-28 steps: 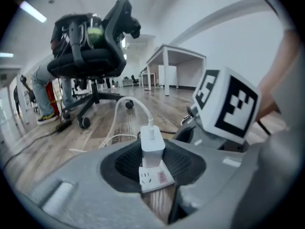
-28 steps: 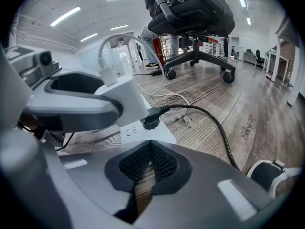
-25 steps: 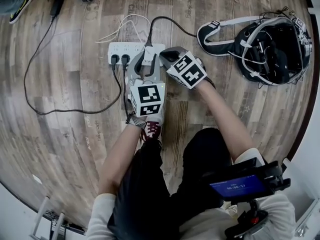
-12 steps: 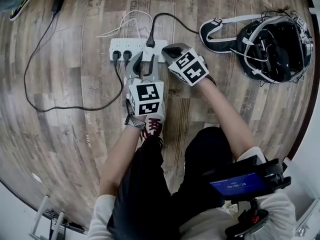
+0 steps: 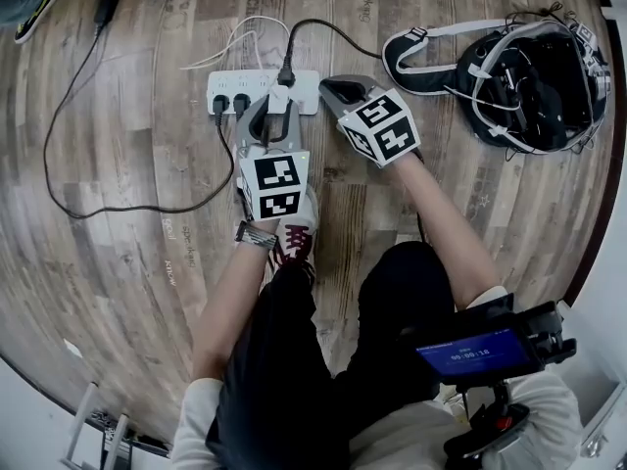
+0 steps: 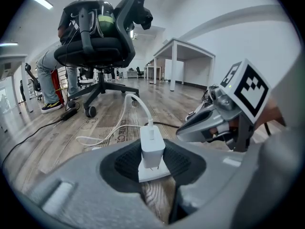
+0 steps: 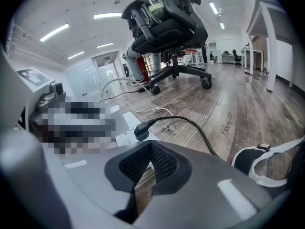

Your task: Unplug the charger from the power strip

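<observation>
The white power strip lies on the wood floor. A white charger stands upright on the strip's near part, and a sliver of its prongs shows. Its white cable loops away behind. My left gripper reaches over the strip, its pads closed against both sides of the charger. My right gripper is shut with nothing between its pads. It hovers just off the strip's right end, beside a black plug.
Two black plugs sit in the strip's left sockets, and their cords trail across the floor. A black bag with straps lies at the right. An office chair stands beyond the strip. The person's shoe is below the left gripper.
My right gripper has lifted off the strip's right end and shifted slightly right. The left gripper has kept its place around the charger.
</observation>
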Demonstrator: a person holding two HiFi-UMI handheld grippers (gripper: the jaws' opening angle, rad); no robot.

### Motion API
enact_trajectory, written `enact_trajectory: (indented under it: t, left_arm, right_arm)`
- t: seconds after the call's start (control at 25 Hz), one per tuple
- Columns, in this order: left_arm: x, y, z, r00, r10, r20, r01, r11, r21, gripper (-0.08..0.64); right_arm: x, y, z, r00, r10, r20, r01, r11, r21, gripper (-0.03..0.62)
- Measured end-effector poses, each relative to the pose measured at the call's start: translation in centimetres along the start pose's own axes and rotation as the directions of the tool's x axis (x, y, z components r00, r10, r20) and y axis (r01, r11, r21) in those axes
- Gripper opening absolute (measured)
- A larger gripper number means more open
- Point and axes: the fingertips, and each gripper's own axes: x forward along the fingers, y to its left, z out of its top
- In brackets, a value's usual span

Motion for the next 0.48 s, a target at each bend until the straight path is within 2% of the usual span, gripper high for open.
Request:
enact_trajectory:
  t: [0.28, 0.48]
  left_arm:
    - [-0.7, 0.3, 1.5, 0.999, 0.007, 0.039, -0.007, 1.000, -0.001, 0.143]
    - [-1.4, 0.1, 2.5, 0.998, -0.004, 0.065, 0.002, 1.000, 0.023, 0.143]
  right_arm:
    - [-2.6, -1.0, 1.8, 0.995, -0.042, 0.088, 0.038, 0.998, 0.052, 0.003]
    - [-4.5, -1.3, 3.5, 0.985, -0.085, 0.153, 0.078, 0.996, 0.049, 0.003]
